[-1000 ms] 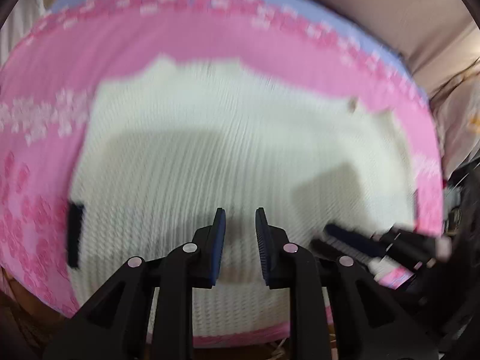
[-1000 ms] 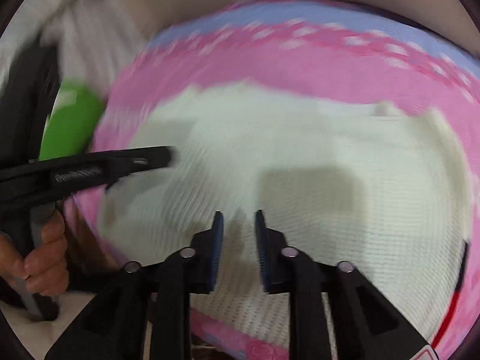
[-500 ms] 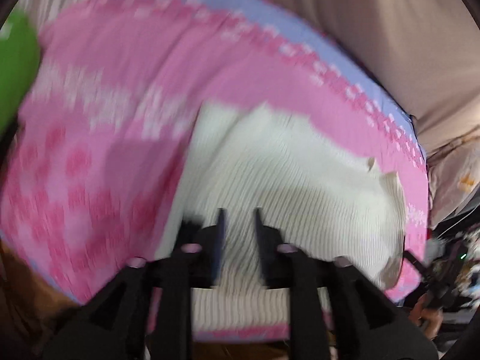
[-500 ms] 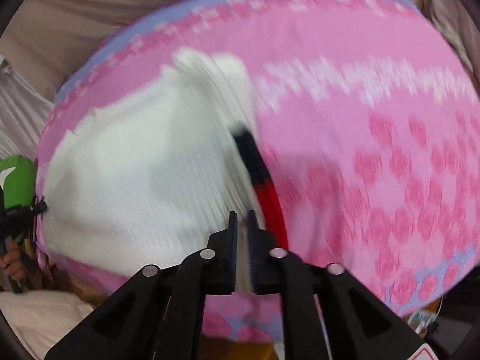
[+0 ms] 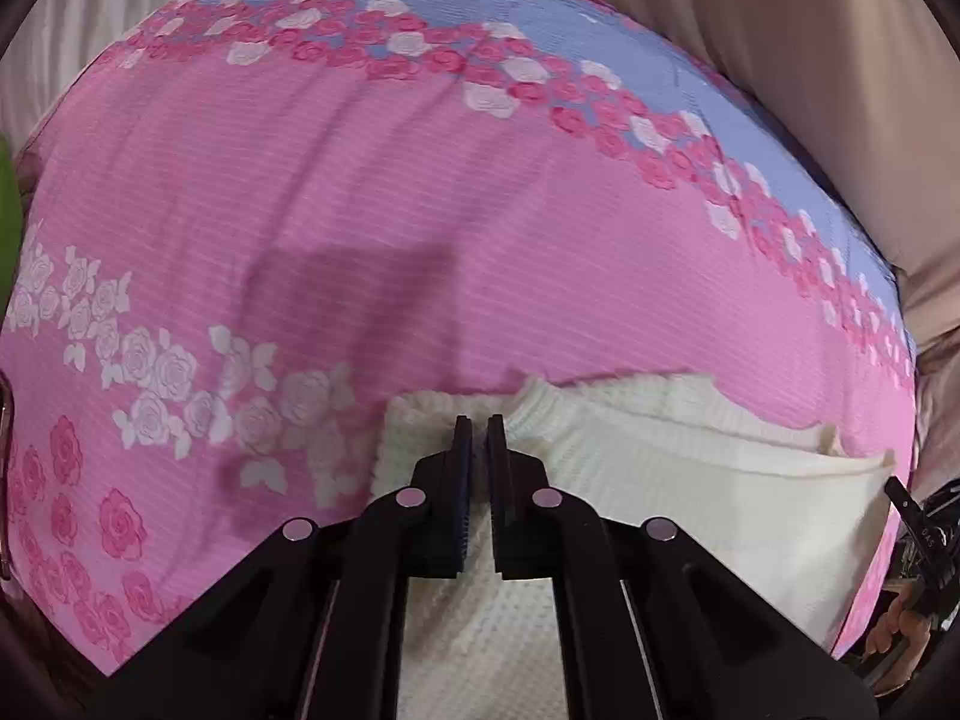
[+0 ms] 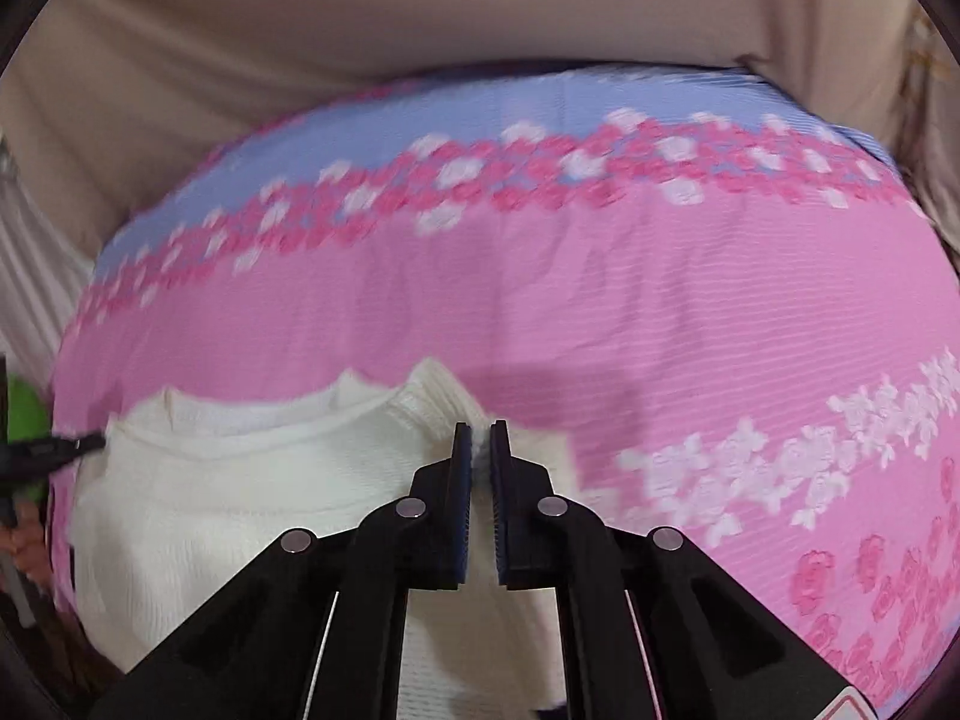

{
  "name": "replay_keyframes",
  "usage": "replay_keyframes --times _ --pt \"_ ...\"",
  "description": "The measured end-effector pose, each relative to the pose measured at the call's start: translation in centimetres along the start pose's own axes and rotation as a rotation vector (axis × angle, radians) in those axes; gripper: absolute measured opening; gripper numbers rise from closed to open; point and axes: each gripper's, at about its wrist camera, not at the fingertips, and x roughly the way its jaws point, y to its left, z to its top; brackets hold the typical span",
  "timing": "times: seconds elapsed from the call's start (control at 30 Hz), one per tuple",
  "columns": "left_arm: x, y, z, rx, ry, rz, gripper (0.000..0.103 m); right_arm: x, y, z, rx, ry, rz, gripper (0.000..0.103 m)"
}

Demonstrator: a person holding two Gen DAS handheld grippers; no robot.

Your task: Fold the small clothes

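Pink rose-print sheet (image 5: 420,192) with a blue border band covers the bed. Cream knit garment (image 5: 690,480) lies on it at the near edge, partly doubled over. Left gripper (image 5: 479,420): jaws clenched on the garment's left edge. Right gripper (image 6: 479,427): jaws clenched on a bunched fold at its right edge. The view is slightly blurred there.

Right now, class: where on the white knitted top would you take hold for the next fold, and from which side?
Judging by its pose, grip the white knitted top at its far ribbed edge, which lies free on the pink sheet, coming from the near side. Both grippers look pinched there, left and right.
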Motion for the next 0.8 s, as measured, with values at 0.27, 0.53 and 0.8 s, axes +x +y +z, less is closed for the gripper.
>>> replay_keyframes --times 0.27,0.53,0.8 --pt "-2.7 -2.4 0.1 0.03 -0.091 -0.013 0.005 0.7 -5.9 -0.1 0.245 0.044 0.02 0.001" --pt "-1.6 -5.0 -8.2 0.176 0.028 0.0 0.008 -3.1 7.3 -7.9 -0.16 0.169 0.155 0.009" --pt "-5.0 -2.9 -8.9 0.086 -0.043 -0.033 0.008 -3.2 9.0 -8.6 -0.156 0.171 0.154 0.009"
